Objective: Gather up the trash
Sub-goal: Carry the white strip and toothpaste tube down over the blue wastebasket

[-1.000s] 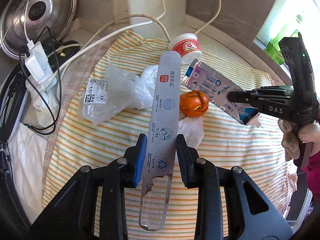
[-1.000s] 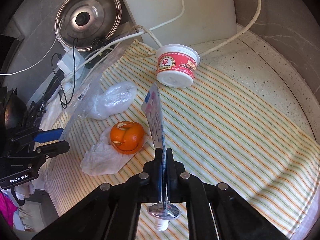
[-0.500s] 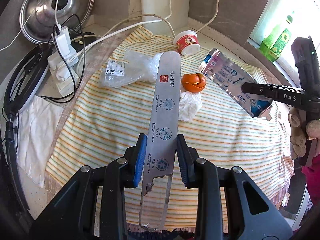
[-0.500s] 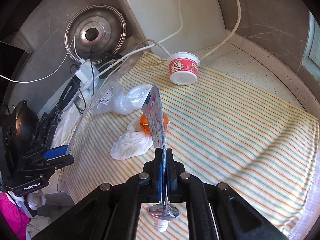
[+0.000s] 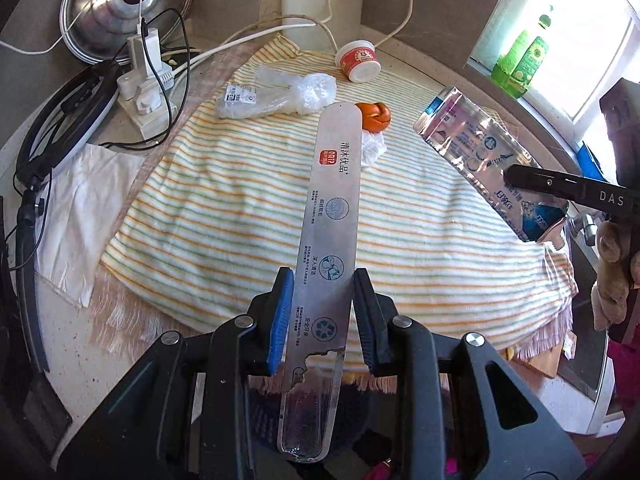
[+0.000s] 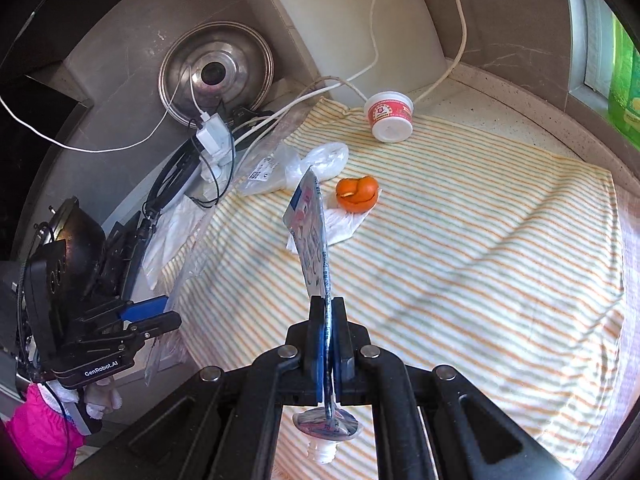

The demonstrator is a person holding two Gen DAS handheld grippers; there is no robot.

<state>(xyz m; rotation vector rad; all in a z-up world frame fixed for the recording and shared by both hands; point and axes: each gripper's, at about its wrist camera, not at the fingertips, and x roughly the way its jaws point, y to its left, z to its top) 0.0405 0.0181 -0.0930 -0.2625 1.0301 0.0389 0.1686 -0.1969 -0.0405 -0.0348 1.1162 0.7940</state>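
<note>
My left gripper [image 5: 323, 280] is shut on a long silver foil wrapper [image 5: 330, 208] and holds it above the striped cloth [image 5: 224, 216]. My right gripper [image 6: 328, 312] is shut on a flattened toothpaste tube [image 6: 310, 232], held edge-on above the cloth; the tube also shows in the left wrist view [image 5: 484, 160]. On the cloth lie an orange peel [image 6: 357, 194] on a crumpled tissue [image 6: 340, 226], a clear plastic bag [image 6: 296, 168] and a red-and-white cup [image 6: 390, 117] on its side.
A power strip with chargers and cables [image 5: 144, 84] and a steel pot lid [image 5: 120, 4] stand at the back left. White paper [image 5: 88, 208] lies left of the cloth. Green bottles [image 5: 524, 60] stand on the window sill at right.
Both grippers have pulled back and up from the table with their items still held. The trash on the cloth looks smaller and farther away.
</note>
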